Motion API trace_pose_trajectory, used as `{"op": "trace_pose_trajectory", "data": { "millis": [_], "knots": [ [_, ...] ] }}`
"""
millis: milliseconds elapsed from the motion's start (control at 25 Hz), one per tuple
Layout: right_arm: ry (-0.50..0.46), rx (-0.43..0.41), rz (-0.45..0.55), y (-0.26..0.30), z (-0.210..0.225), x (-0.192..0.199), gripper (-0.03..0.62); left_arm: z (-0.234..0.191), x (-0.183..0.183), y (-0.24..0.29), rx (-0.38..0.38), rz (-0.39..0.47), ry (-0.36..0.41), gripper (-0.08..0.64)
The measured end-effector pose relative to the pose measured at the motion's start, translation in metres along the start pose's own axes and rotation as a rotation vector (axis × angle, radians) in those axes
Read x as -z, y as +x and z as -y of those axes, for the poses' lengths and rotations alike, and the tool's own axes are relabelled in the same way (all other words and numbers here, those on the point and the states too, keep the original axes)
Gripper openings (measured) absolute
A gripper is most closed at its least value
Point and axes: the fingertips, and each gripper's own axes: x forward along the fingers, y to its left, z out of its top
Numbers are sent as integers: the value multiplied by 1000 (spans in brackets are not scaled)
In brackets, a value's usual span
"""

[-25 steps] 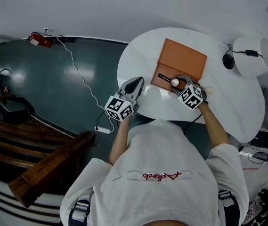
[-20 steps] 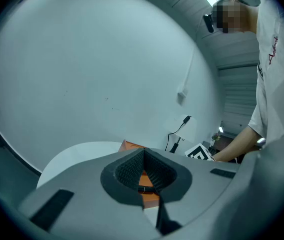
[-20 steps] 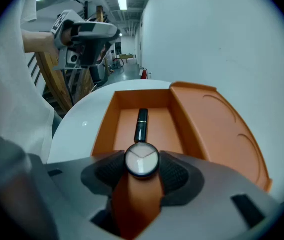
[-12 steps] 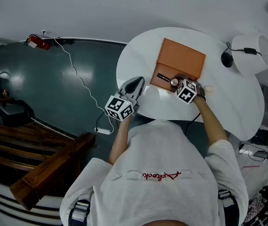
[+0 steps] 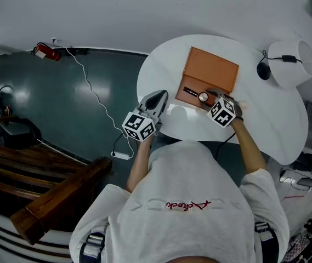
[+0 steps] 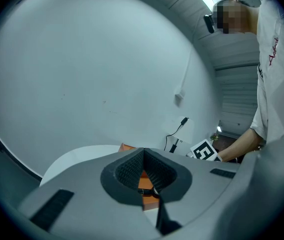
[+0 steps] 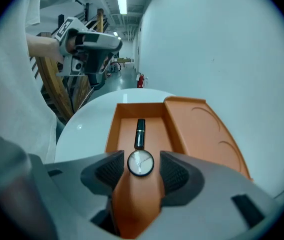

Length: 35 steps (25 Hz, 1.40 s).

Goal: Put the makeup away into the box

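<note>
An open orange box [image 5: 208, 73] lies on the white round table [image 5: 164, 64], its lid [image 7: 206, 129] folded out beside the tray. Inside the tray lie a black tube [image 7: 140, 133] and a round compact with a pale face [image 7: 141, 163], the same tube [image 5: 191, 91] and compact [image 5: 203, 96] showing from the head view. My right gripper [image 5: 210, 99] points steeply down at the box's near end. Its jaws stand open on either side of the compact, and the pads [image 7: 113, 168] do not press on it. My left gripper [image 5: 158, 98] hovers level beside the table's left edge, shut and empty [image 6: 142, 154].
A white lamp shade [image 5: 293, 64] with a black cord and base [image 5: 264, 70] stands at the table's right side. Dark floor with a white cable [image 5: 98, 103] and wooden steps [image 5: 46, 190] lies to the left. A wall runs behind the table.
The right gripper pushed forward over the box's near end half a second ago and has drawn back to where it was. The compact, the tube and the left gripper stayed put.
</note>
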Motion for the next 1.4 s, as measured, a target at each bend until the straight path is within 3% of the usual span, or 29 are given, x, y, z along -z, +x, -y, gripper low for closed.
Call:
{"op": "trace_pose_trajectory", "data": {
  "millis": [320, 400, 480, 680, 800, 960, 1080, 1400],
  "knots": [
    [16, 103, 117, -34, -6, -18, 208, 17, -1, 4, 29, 6, 15, 9],
    [23, 148, 145, -41, -4, -22, 152, 20, -2, 4, 34, 7, 18, 9],
    [30, 208, 190, -50, -3, -27, 39, 23, -3, 4, 40, 7, 22, 9],
    [75, 263, 271, -66, -7, -37, 25, 31, -4, 6, 61, 5, 32, 9],
    [200, 280, 340, -78, -3, -37, 25, 38, -3, 11, 80, -1, 39, 9],
    [497, 303, 492, -107, 9, -27, 25, 51, -3, 22, 123, -13, 51, 9],
    [683, 372, 576, -132, 17, -3, 25, 67, -1, 35, 175, -29, 62, 9],
    [921, 624, 597, -182, 7, 84, 25, 133, 21, 84, 371, -115, 95, 9]
  ]
}}
